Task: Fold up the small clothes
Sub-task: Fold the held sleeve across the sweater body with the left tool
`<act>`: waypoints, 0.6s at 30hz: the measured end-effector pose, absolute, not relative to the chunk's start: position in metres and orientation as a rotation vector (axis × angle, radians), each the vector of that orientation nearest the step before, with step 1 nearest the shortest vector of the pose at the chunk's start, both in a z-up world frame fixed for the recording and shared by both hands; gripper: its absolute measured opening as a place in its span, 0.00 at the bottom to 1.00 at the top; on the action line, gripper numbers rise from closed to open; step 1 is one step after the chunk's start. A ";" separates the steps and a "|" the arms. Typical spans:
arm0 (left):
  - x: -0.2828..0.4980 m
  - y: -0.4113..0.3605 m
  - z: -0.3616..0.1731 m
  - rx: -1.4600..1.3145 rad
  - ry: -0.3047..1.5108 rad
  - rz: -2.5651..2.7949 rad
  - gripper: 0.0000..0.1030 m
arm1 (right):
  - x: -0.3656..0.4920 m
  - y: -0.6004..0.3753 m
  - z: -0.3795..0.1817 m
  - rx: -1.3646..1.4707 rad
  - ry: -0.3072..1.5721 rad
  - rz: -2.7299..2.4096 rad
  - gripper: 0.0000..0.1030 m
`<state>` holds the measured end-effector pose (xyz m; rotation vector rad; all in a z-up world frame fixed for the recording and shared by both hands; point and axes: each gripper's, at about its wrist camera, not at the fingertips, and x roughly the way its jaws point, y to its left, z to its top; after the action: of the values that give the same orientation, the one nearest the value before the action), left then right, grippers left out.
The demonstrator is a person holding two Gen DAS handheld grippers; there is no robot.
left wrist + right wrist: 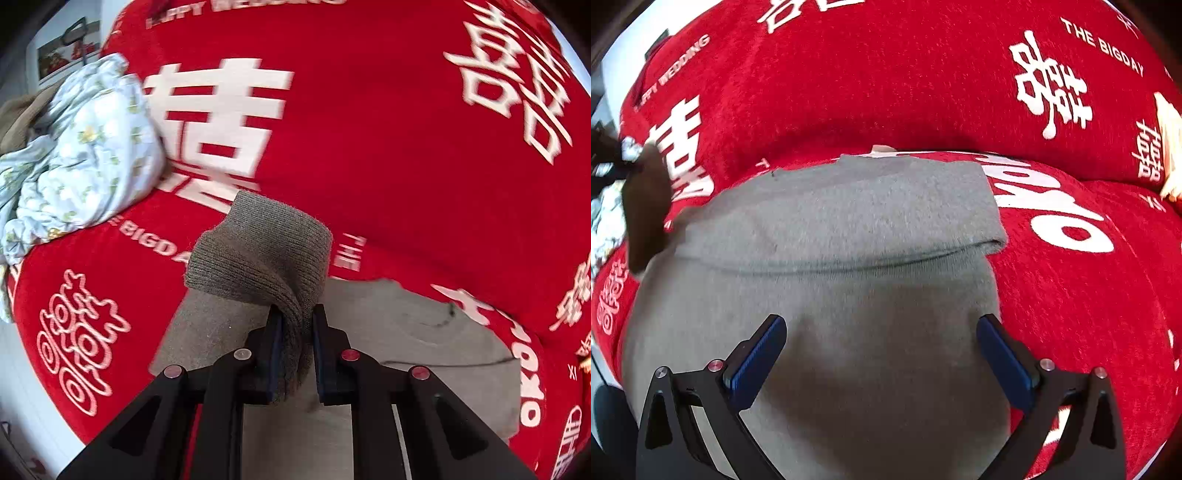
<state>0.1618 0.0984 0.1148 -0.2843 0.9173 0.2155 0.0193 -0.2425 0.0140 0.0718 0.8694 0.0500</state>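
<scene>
So we judge the fold to be about midway. Our left gripper (296, 314) is clamped tight on a ribbed olive-grey cuff (258, 254), which looks like the end of a sleeve, and holds it lifted above the grey garment (827, 258) spread on the red blanket (923, 92). In the right wrist view a fold line already crosses the garment's body, with an upper layer lying flat over the lower part, so one fold looks done. Our right gripper (882, 336) hangs over the near part of the garment with its jaws spread wide and nothing between them. What seems left is laying the sleeve across the body and then finishing the folds. A crumpled floral cloth (81, 147) sits well apart at the blanket's edge.
</scene>
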 end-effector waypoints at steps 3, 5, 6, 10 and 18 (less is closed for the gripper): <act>0.167 0.068 0.115 -0.295 0.938 0.181 0.16 | 0.011 -0.245 0.015 0.057 0.860 0.050 1.00; 0.170 0.049 0.115 -0.286 0.948 0.167 0.16 | 0.006 -0.248 0.016 0.052 0.855 0.049 1.00; 0.171 0.040 0.115 -0.279 0.950 0.159 0.16 | 0.005 -0.251 0.017 0.050 0.852 0.050 1.00; 0.174 0.003 0.120 -0.241 0.950 0.125 0.16 | 0.000 -0.261 0.018 0.077 0.843 0.046 1.00; 0.176 -0.063 0.124 -0.175 0.952 0.052 0.16 | -0.004 -0.285 0.017 0.135 0.831 0.024 1.00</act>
<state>0.1762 -0.0631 0.1236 -0.1748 0.9522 0.0515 -0.0042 -0.2847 0.0167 0.1347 0.8311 0.0239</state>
